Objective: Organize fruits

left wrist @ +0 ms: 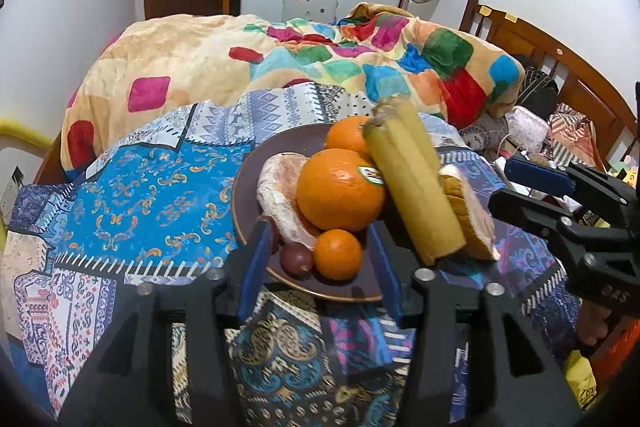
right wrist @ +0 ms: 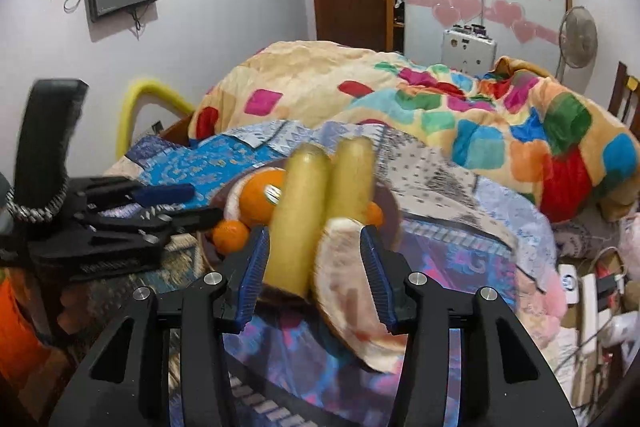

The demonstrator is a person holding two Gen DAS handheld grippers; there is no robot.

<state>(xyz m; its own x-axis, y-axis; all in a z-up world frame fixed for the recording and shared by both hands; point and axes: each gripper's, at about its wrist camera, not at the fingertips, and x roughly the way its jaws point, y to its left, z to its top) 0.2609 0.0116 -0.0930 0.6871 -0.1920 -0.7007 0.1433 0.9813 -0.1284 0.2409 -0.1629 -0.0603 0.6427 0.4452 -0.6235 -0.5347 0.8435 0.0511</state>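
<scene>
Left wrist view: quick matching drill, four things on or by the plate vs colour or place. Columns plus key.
Things:
1. bananas
2. small orange
3. grape
4. large orange

Descriptions:
A. carries a sticker
B. dark red, near the plate's front rim
C. yellow, leaning over the plate's right edge
D. just right of the grape

Pairs: 1-C, 2-D, 3-B, 4-A
</scene>
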